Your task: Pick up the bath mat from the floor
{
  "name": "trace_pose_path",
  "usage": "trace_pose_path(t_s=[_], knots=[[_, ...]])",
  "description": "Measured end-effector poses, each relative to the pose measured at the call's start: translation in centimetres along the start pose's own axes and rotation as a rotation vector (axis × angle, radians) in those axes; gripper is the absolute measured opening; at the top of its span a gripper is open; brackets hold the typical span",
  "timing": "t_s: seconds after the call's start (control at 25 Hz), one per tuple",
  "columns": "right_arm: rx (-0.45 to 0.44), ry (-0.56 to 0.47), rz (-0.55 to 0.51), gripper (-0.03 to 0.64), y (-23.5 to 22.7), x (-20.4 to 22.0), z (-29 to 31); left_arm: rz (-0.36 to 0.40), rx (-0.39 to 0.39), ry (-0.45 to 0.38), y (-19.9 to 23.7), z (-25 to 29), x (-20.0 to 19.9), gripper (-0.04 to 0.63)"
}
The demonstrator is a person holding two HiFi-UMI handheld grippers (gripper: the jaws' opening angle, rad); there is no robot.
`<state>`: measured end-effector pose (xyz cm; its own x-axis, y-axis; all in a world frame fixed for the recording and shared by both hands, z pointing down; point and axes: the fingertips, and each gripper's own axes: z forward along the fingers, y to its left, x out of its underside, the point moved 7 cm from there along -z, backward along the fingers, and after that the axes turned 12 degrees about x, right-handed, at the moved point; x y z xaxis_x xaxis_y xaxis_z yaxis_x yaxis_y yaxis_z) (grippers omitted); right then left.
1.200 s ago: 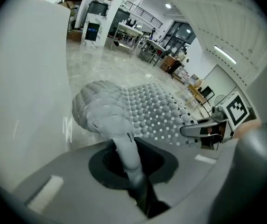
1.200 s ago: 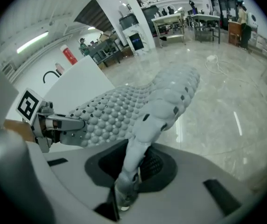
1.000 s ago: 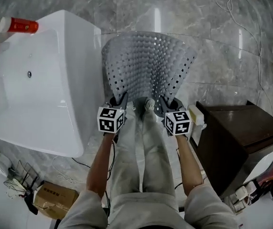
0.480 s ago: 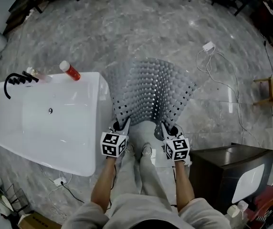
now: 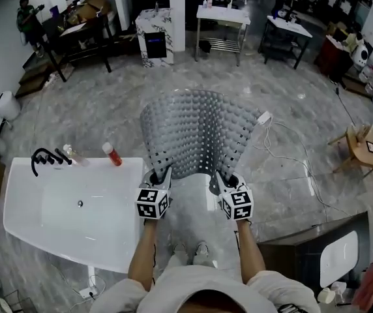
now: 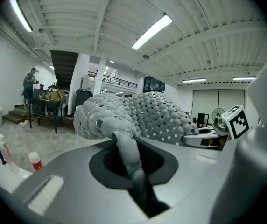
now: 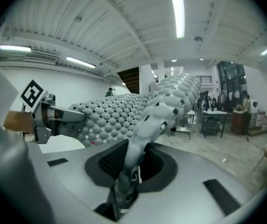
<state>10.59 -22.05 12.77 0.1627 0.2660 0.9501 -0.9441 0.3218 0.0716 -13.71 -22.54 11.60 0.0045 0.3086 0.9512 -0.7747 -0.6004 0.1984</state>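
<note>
The grey perforated bath mat point(image 5: 196, 132) is held up off the floor, curving away from me in the head view. My left gripper point(image 5: 162, 177) is shut on its near left corner, and my right gripper point(image 5: 222, 180) is shut on its near right corner. In the left gripper view the mat point(image 6: 138, 113) runs as a pinched fold down between the jaws. The right gripper view shows the mat point(image 7: 157, 113) gripped the same way, with the left gripper point(image 7: 45, 113) at the far side.
A white bathtub point(image 5: 75, 214) lies on the floor at the left, with a black tap point(image 5: 43, 156) and a red bottle point(image 5: 111, 154) on its rim. A dark cabinet point(image 5: 330, 253) stands at the right. A white cable point(image 5: 291, 155) trails over the marble floor. Tables stand far back.
The mat has been lifted higher, both grippers rising with it. The head view has tilted up, so the room beyond now shows. Both grips are unchanged.
</note>
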Motion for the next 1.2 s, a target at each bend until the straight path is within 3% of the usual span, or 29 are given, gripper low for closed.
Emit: trace_pose_path(t_s=[0.36,1.2], knots=[[0.073,-0.134,-0.045,0.072,-2.9,-7.4,-3.1,0.078,0.018,-0.136,-2.7,-0.9,-7.6,0.041],[0.114,-0.16,-0.061,0.071,-3.4,-8.2,-5.4,0.129,0.044,-0.152,-4.5,-1.7,-9.3,0.041]])
